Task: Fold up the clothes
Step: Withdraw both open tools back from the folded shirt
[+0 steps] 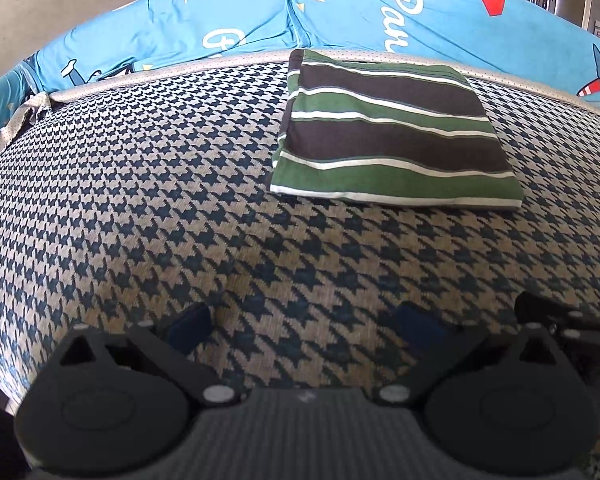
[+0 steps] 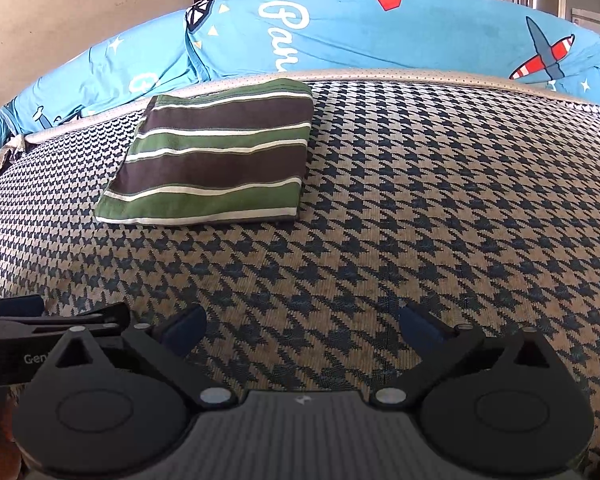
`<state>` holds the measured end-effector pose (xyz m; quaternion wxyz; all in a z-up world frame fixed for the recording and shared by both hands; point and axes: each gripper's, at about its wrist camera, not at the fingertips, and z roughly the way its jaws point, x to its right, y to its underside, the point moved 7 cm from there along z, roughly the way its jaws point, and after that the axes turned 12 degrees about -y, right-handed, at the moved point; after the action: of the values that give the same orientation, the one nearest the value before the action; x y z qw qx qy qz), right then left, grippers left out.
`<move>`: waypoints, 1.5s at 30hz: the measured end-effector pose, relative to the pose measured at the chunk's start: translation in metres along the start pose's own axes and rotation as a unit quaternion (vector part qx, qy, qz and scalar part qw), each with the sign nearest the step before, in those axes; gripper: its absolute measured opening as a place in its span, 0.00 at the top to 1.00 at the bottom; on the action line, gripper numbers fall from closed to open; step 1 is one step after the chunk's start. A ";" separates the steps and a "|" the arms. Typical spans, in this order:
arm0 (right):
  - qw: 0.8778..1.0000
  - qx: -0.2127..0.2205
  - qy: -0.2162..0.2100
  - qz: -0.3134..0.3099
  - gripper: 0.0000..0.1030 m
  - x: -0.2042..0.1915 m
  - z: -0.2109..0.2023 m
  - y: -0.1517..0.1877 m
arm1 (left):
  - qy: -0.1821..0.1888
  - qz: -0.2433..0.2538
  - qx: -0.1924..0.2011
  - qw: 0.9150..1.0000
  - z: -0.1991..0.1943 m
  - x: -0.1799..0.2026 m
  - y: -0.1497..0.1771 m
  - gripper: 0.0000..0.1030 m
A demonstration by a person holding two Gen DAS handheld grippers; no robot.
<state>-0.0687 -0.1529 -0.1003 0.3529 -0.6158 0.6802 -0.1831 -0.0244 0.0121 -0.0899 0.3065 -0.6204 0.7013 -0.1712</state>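
Observation:
A green, dark brown and white striped garment [image 1: 388, 132] [image 2: 216, 160] lies folded into a flat rectangle at the far side of a houndstooth-patterned surface [image 1: 180, 184] [image 2: 440, 200]. My left gripper [image 1: 304, 326] is open near the front edge, well short of the garment, with nothing between its blue-padded fingers. My right gripper [image 2: 302, 326] is also open and empty, just as far back, with the garment ahead to its left. Each gripper shows at the edge of the other's view: the right one [image 1: 572, 332], the left one [image 2: 40, 328].
Blue cushions [image 1: 220, 24] [image 2: 380, 28] printed with planes and white lettering stand behind the surface, past a pale perforated trim [image 1: 148, 76]. A beige wall [image 2: 60, 12] and furniture lie beyond. Bare houndstooth fabric stretches between the grippers and the garment.

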 end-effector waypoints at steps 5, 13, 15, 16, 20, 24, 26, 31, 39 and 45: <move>1.000 0.001 -0.001 0.000 0.00 -0.001 -0.004 0.003 | -0.002 0.002 -0.004 1.000 -0.003 0.000 0.004 0.00; 1.000 0.002 0.001 0.001 0.00 0.000 -0.009 0.007 | -0.006 0.006 -0.010 1.000 -0.007 0.002 0.008 0.00; 1.000 0.000 0.002 0.003 0.00 0.000 -0.010 0.008 | -0.006 0.006 -0.013 1.000 -0.008 0.002 0.009 0.00; 1.000 -0.002 0.003 0.006 0.00 0.000 -0.010 0.007 | -0.006 0.006 -0.014 1.000 -0.008 0.002 0.010 0.00; 1.000 -0.011 0.006 0.018 0.00 0.000 -0.010 0.006 | -0.004 0.007 -0.024 1.000 -0.009 0.001 0.010 0.00; 0.999 -0.021 0.008 0.029 0.00 0.001 -0.009 0.004 | -0.001 0.007 -0.034 0.999 -0.008 0.001 0.010 0.00; 0.999 -0.025 0.010 0.035 0.00 0.001 -0.009 0.003 | 0.001 0.006 -0.039 0.999 -0.007 0.001 0.009 0.00; 0.998 -0.038 0.013 0.048 0.00 0.001 -0.007 0.002 | 0.005 0.002 -0.049 0.999 -0.005 0.001 0.009 0.00; 0.998 -0.047 0.014 0.048 0.00 0.001 -0.004 0.004 | 0.007 -0.002 -0.056 0.998 -0.004 0.001 0.009 0.00; 0.998 -0.049 0.018 0.037 0.00 -0.001 -0.002 0.004 | 0.010 -0.010 -0.064 0.998 -0.002 -0.001 0.009 0.00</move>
<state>-0.0734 -0.1519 -0.1017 0.3165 -0.6036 0.7168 -0.1468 -0.0329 0.0147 -0.0935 0.2578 -0.6441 0.7074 -0.1354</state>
